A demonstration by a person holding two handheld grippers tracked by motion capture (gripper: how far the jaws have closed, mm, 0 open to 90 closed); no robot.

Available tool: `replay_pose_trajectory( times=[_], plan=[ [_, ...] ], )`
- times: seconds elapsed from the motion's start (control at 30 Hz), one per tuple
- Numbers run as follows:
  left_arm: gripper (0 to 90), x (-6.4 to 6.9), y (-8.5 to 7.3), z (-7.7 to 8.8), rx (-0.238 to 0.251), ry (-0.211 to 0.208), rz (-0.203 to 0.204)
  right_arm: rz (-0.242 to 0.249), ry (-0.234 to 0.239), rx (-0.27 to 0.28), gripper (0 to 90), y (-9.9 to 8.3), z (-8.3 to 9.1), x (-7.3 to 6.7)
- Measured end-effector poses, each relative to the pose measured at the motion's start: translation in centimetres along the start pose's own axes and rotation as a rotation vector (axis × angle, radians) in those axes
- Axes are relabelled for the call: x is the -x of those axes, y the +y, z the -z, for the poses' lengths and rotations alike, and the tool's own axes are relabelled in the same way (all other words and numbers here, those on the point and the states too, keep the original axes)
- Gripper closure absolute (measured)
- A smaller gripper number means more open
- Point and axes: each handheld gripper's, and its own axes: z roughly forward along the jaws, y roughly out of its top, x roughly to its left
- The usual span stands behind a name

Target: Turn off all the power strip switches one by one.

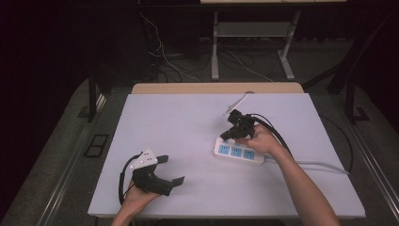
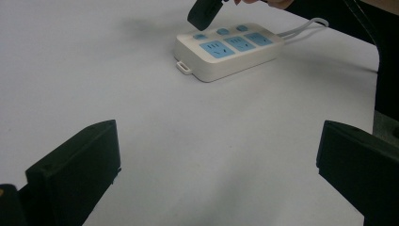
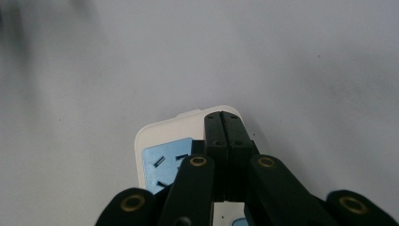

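Note:
A white power strip (image 1: 239,152) with blue sockets and small blue switches lies right of the table's middle; its grey cord runs off to the right. It also lies ahead in the left gripper view (image 2: 229,49) and under the jaws in the right gripper view (image 3: 162,143). My right gripper (image 1: 227,135) points down at the strip's left end, jaws shut together with nothing between them (image 3: 223,123); its tips hover at a switch button (image 2: 199,36). My left gripper (image 1: 172,170) rests near the front left, open and empty (image 2: 216,155).
The white table (image 1: 188,117) has a wooden strip along its far edge (image 1: 216,88). The strip's cord (image 1: 324,165) trails toward the right edge. Black cables run from the right gripper over the hand. Beyond the table are a dark floor, desk legs and loose wires.

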Motion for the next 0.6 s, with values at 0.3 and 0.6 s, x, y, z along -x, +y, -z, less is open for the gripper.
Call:
replay_pose_trajectory(
  times=[0.3, 0.6],
  plan=[
    [0.0, -0.01, 0.0, -0.02, -0.002, 0.0, 0.0, -0.007, 0.005, -0.009, 90.0, -0.61, -0.59, 0.32],
    [0.0, 0.02, 0.0, -0.03, -0.001, -0.002, -0.002, 0.005, -0.007, -0.006, 90.0, -0.58, -0.64, 0.16]
  ],
)
